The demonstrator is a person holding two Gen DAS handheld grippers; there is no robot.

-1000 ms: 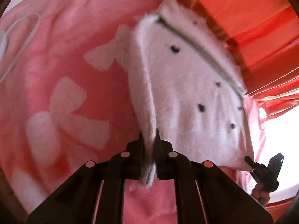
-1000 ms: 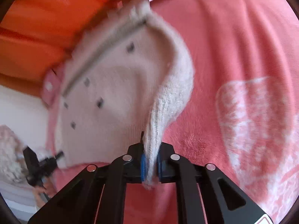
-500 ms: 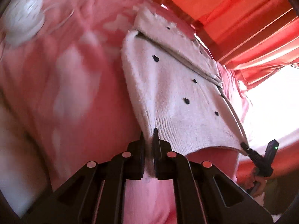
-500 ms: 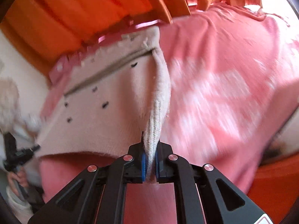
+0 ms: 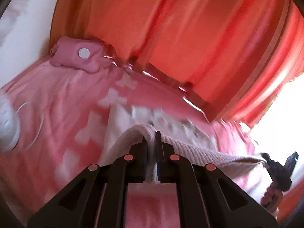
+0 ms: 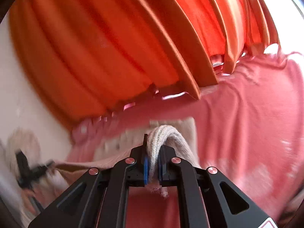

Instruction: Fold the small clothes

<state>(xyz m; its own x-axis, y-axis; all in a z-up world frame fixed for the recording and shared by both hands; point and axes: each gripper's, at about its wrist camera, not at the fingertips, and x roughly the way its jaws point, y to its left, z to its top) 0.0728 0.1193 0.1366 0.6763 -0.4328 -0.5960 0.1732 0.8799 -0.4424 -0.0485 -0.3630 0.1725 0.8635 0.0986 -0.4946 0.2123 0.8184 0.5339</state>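
Note:
A small white knitted sweater (image 5: 190, 144) with dark dots hangs between my two grippers over a pink blanket (image 5: 57, 102). My left gripper (image 5: 151, 142) is shut on the sweater's ribbed hem corner. My right gripper (image 6: 153, 148) is shut on the opposite hem corner; the sweater (image 6: 171, 134) bunches over its fingers. The rest of the sweater is blurred and lies ahead of both grippers. The right gripper also shows at the right edge of the left wrist view (image 5: 279, 172). The left gripper shows blurred at the left of the right wrist view (image 6: 32, 171).
Orange curtains (image 5: 190, 38) hang behind the bed. A pink pillow (image 5: 77, 57) with a white button lies at the far left. A white round device (image 5: 7, 125) with a cable sits on the blanket at left. A white wall (image 6: 22, 95) stands at left.
Both grippers have tilted up and moved forward with the hem, so the curtains fill the views. The sweater now bunches low ahead of the fingers instead of spreading out.

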